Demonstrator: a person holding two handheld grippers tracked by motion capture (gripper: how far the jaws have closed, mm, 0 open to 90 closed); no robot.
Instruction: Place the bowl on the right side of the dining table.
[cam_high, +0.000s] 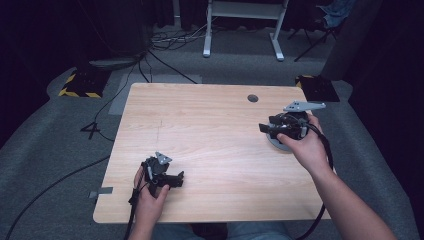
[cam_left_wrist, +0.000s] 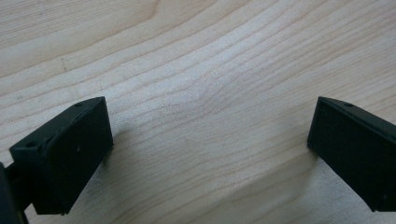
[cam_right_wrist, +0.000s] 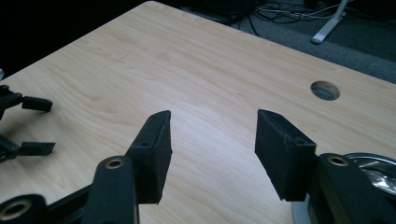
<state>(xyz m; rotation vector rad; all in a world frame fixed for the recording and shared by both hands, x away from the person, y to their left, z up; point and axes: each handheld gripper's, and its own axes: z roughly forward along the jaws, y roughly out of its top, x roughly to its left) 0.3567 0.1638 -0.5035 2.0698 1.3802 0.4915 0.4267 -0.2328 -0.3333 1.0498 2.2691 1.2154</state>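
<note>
Overhead light falls brightest on the centre of the pale wooden table (cam_high: 210, 125), while the surrounding floor and room sink into near-black. Beneath the left gripper (cam_left_wrist: 210, 140) the wood grain reads sharp, with soft shadows under each jaw. A metal disc (cam_right_wrist: 373, 170) beside the right gripper (cam_right_wrist: 212, 149) catches glare; the high view is soft and grainy.

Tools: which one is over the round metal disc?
The right tool, at the table's right edge above the silvery disc; the left tool has only bare wood beneath it.
</note>
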